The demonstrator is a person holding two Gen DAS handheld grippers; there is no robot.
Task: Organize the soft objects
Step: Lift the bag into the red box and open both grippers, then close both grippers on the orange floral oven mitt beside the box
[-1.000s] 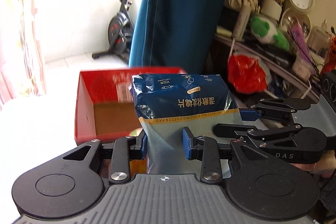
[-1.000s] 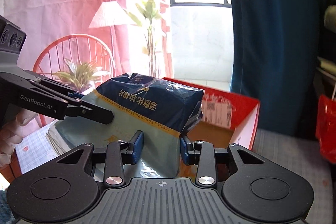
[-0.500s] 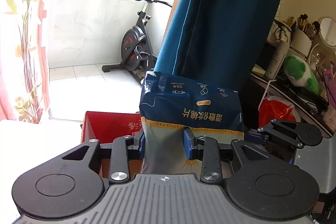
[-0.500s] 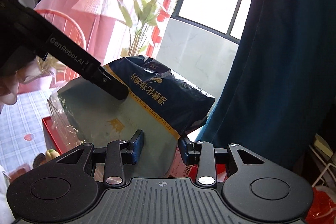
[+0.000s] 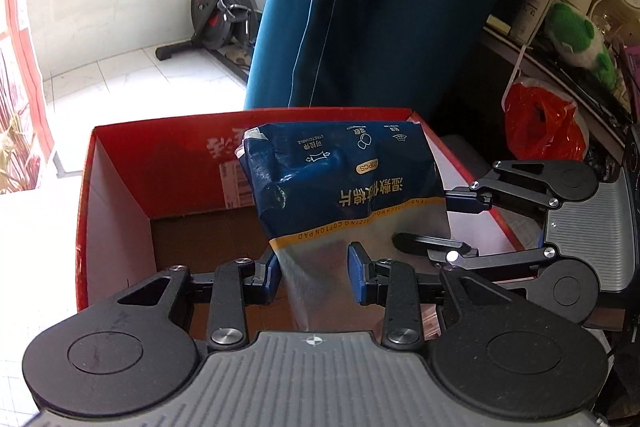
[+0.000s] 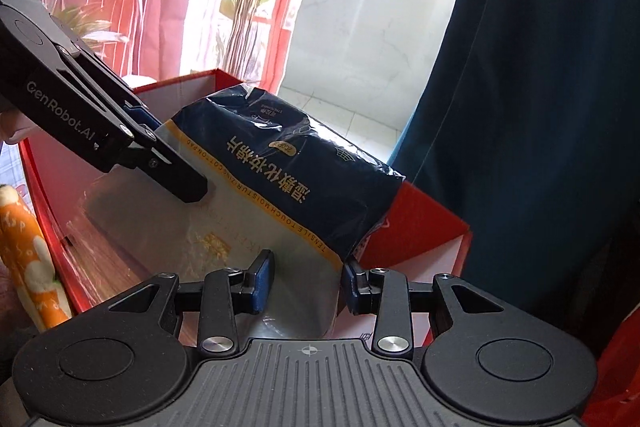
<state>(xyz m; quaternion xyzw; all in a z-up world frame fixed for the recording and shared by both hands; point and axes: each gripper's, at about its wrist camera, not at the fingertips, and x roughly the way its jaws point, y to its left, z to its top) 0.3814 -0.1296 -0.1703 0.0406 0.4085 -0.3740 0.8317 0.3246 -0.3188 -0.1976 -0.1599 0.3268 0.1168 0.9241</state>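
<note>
Two grippers, both mine, share one load: the left gripper (image 5: 313, 275) and the right gripper (image 6: 306, 281) are each clamped on the clear lower end of a soft blue-and-clear plastic pack of cotton pads (image 5: 344, 183), held tilted over the open red cardboard box (image 5: 120, 179). Gripping two edges likely keeps the floppy bag from folding as it goes in. A second ago the pack stood higher against the teal curtain (image 5: 380, 7); now it hangs lower, its blue end inside the box walls, not yet resting on the bottom.
</note>
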